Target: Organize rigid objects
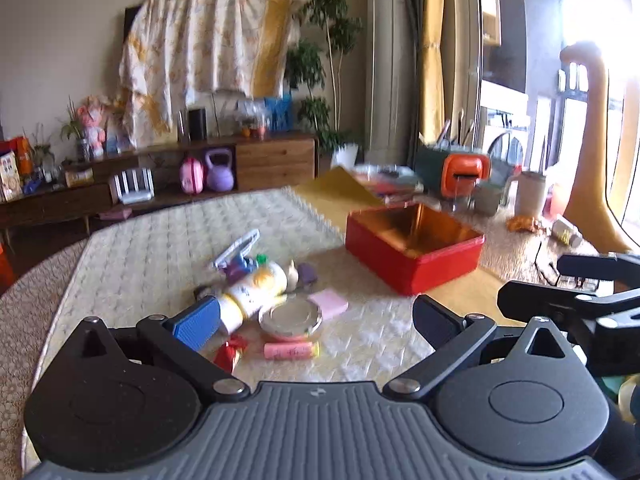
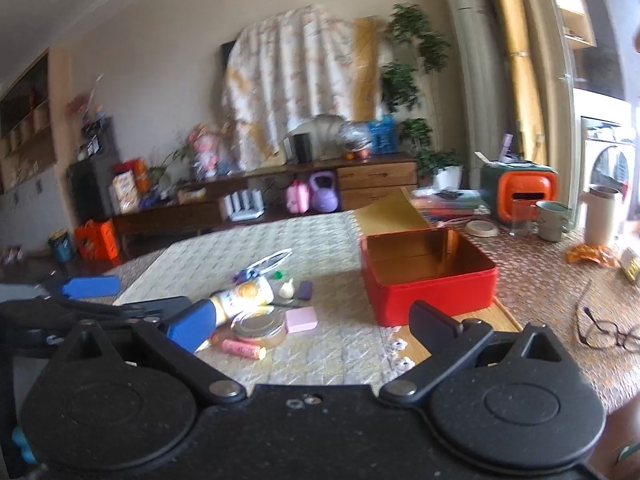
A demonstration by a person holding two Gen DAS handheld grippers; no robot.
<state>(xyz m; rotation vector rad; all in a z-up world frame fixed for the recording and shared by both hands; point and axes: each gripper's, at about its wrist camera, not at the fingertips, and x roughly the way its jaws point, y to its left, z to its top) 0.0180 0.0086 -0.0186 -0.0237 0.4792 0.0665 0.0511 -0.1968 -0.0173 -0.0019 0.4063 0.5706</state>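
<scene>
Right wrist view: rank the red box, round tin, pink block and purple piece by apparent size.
1. red box
2. round tin
3. pink block, nearly the tin's size
4. purple piece, farther from the camera, so less certain

Red box, pink pad, cream quilted cloth

Left gripper: matte black linkage arms w/ silver pivot screws, round black hubs, triangular cutouts, ribbed grey base plate w/ small logo. One blue textured pad, other black. Right gripper: same build, speckled black base, small washers, blue pad.
</scene>
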